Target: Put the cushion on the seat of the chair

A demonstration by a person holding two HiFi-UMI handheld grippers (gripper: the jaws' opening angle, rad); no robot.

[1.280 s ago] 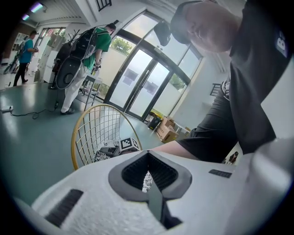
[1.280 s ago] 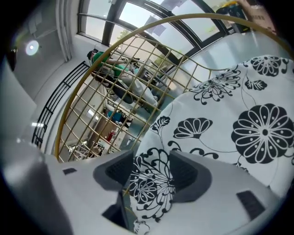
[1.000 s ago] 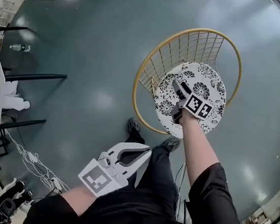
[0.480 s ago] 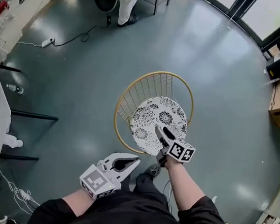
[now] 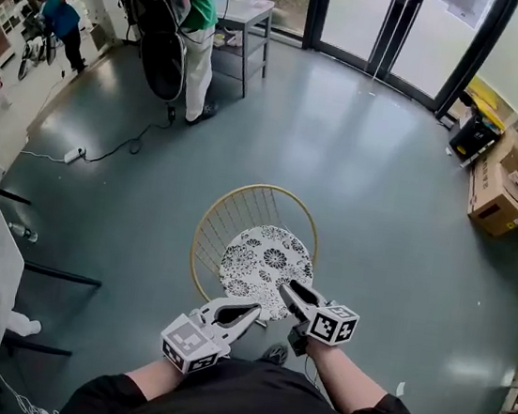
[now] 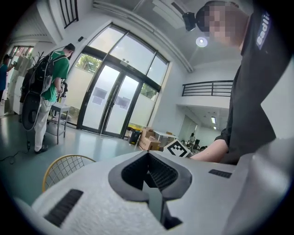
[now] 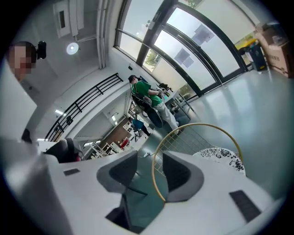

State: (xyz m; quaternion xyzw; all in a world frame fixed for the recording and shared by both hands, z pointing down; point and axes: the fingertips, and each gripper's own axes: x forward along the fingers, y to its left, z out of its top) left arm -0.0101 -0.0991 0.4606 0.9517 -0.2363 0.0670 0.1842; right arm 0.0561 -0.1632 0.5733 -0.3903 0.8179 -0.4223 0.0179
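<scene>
One cushion [image 5: 267,260] lies on the chair [image 5: 242,211] seat.

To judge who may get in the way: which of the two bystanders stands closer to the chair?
The person in the green top, beside the grey table. The one in blue stands farther off, at the far left.

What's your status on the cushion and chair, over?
Left gripper jaws together, empty. Right gripper jaws apart, just been closing, empty. Cushion lying on chair seat. Nothing in the way.
</scene>
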